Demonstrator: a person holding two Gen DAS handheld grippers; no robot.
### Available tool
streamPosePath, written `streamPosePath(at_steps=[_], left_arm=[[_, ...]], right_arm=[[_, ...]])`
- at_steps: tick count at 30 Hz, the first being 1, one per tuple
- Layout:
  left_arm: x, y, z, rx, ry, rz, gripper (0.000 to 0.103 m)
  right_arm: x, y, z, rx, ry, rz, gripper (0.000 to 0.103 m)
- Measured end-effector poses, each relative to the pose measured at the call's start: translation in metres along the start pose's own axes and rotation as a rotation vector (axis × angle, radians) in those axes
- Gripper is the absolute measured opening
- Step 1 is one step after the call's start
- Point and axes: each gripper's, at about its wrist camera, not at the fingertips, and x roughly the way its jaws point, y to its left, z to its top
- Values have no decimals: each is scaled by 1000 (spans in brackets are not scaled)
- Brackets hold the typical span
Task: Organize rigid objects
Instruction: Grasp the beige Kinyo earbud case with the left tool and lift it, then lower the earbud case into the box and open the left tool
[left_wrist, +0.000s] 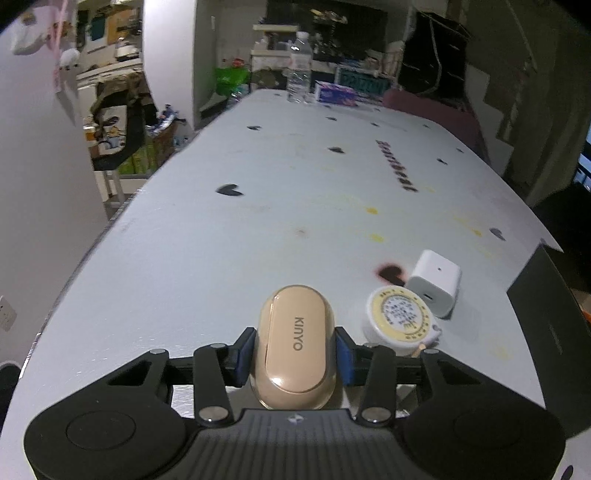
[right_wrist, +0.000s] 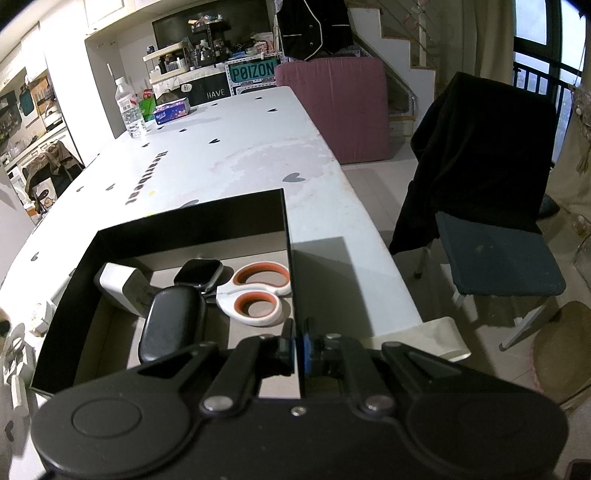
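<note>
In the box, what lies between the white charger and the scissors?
In the right wrist view, a smartwatch and a black oval case lie between the white charger and the scissors.

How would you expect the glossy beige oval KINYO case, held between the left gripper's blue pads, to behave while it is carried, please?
The beige oval KINYO case looks like rigid plastic, so it should keep its shape in the left gripper. Its glossy, rounded sides may slip or pivot between the pads. Set on the white table, its curved shell could probably rock.
</note>
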Motion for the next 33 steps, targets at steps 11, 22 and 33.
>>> streamPosePath(at_steps=[11,22,33], left_arm=[[-98,-38,2,-72,-246,-128,45],[-97,-152,-4,-77,-81,-371,45],[-64,-196,-13,-67,0,-277,45]], right_arm=[[0,-1,0,-1,0,-1,5],[-1,0,-1,8,-3,10,5],[-3,0,-3,7,-7,17,6]])
